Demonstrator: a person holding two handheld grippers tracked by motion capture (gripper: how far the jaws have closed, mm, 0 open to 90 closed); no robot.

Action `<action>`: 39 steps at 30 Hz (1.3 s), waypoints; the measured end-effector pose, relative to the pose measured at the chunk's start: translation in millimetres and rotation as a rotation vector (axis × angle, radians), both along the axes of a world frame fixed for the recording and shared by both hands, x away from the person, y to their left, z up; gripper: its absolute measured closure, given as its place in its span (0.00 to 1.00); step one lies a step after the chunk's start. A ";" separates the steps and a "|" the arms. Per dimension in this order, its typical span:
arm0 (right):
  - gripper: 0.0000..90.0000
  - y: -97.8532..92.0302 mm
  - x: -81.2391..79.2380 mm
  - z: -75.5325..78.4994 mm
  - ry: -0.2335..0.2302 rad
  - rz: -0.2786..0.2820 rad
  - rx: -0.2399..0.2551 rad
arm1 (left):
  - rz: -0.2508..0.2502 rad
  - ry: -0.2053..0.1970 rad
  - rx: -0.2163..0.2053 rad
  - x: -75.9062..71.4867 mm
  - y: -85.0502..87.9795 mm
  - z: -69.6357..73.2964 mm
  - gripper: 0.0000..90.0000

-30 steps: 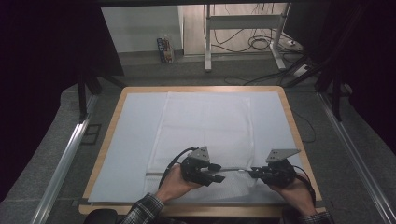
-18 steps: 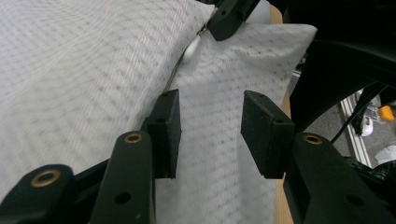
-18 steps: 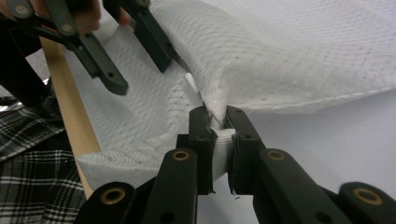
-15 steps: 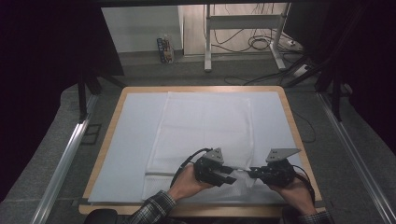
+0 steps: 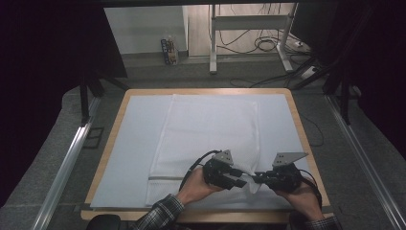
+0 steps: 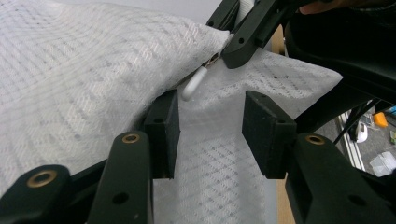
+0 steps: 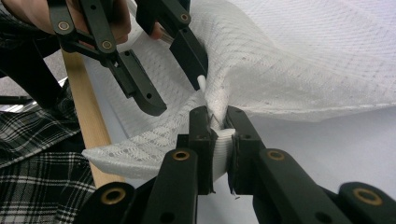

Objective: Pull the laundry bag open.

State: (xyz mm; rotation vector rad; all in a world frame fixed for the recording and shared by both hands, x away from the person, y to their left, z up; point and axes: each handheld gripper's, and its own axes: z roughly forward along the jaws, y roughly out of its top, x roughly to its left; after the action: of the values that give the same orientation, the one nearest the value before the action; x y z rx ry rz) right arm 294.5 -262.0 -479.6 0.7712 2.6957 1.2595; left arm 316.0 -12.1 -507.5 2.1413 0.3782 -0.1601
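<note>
Right gripper (image 7: 218, 122) clamped on mesh bag (image 7: 299, 60)

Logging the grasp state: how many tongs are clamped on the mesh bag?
1. The right tongs pinch the mesh bag at its near right corner; the left tongs gape open beside them.

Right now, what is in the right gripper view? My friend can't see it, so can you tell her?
The right gripper has its two black jaws shut on a bunched edge of a white mesh cloth, lifting it off the pale table cover. Just beyond, the left gripper hangs open by a small white tab on the cloth. A checked sleeve shows at lower left.
</note>
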 end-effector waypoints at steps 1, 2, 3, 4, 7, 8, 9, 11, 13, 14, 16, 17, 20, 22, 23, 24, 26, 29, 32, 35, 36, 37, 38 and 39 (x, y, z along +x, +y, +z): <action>0.90 0.1 -0.1 0.1 0.000 0.000 0.000 | -0.003 0.002 -0.003 0.1 0.0 0.2 0.64; 0.90 0.3 -0.1 0.1 -0.001 -0.001 -0.002 | -0.009 0.005 -0.005 0.7 0.5 0.6 0.65; 0.90 0.4 -0.1 0.0 -0.003 -0.001 -0.006 | -0.013 0.010 -0.007 1.2 0.8 1.0 0.66; 0.90 0.6 -0.1 -0.1 -0.003 -0.001 -0.007 | -0.016 0.018 -0.014 1.9 0.8 1.9 0.67; 0.90 1.6 -0.2 -0.5 -0.004 0.001 -0.013 | -0.015 0.021 -0.015 2.3 0.2 3.5 0.70; 0.90 1.8 -0.2 -0.3 -0.005 0.001 -0.014 | -0.011 0.019 -0.011 2.3 -0.4 3.8 0.71; 0.90 1.8 -0.2 -0.2 -0.005 0.001 -0.013 | -0.011 0.019 -0.011 2.3 -0.4 3.8 0.72; 0.90 1.9 -0.1 -0.1 -0.002 0.001 -0.013 | 0.001 0.002 0.003 2.3 -2.6 3.5 0.74; 0.90 1.8 0.1 0.0 0.004 0.005 -0.003 | 0.012 -0.011 0.010 0.8 -6.1 3.0 0.76; 0.90 2.1 0.0 0.1 0.003 0.003 -0.005 | 0.010 -0.022 0.021 0.8 -6.8 3.1 0.78; 0.90 2.0 0.0 0.0 0.003 0.004 -0.003 | 0.018 -0.026 0.021 -0.5 -9.6 2.6 0.81; 0.90 1.9 0.1 0.0 0.002 0.004 -0.002 | 0.022 -0.030 0.024 -0.9 -10.4 2.5 0.84; 0.90 1.5 0.1 0.0 0.000 0.003 -0.003 | 0.025 -0.026 0.026 -0.1 -10.7 2.9 0.91; 0.90 1.5 0.1 -0.1 0.000 0.002 -0.007 | 0.023 -0.019 0.021 0.3 -9.6 4.0 0.95; 0.90 1.8 0.1 -0.2 -0.002 -0.001 -0.012 | 0.024 -0.017 0.021 0.4 -9.2 4.4 0.95; 0.90 1.9 0.1 -0.3 -0.003 -0.001 -0.013 | 0.024 -0.018 0.020 0.6 -8.6 5.2 0.96; 0.90 1.9 0.1 -0.1 -0.005 -0.005 -0.014 | 0.022 -0.005 0.016 1.3 -7.5 6.2 0.96; 0.90 2.9 -0.3 0.0 -0.013 -0.009 -0.024 | 0.012 0.011 0.024 3.7 -5.9 6.9 0.97; 0.91 5.1 -1.3 -0.4 -0.024 -0.014 -0.044 | 0.016 0.025 0.030 3.5 -6.3 6.1 0.97; 0.91 8.4 -2.8 -1.0 -0.023 -0.027 -0.066 | 0.013 0.030 0.043 3.5 -5.9 5.2 0.97; 0.91 8.9 -2.4 -1.5 -0.018 -0.026 -0.071 | 0.012 0.027 0.045 3.2 -5.6 5.2 0.97; 0.91 9.1 -2.3 -1.9 -0.014 -0.026 -0.070 | 0.013 0.030 0.047 2.9 -5.5 5.2 0.97; 0.92 9.2 -2.4 -2.2 -0.011 -0.026 -0.070 | 0.024 0.024 0.059 2.1 -5.5 5.5 0.97; 0.92 9.4 -2.8 -2.4 -0.019 -0.044 -0.094 | 0.030 0.008 0.079 1.7 -4.1 5.6 0.97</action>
State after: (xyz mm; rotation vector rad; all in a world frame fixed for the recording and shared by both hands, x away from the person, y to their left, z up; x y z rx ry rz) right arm 291.7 -252.6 -482.0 0.7978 2.6853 1.1162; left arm 317.6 -16.3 -502.0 2.2124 0.4275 -0.1394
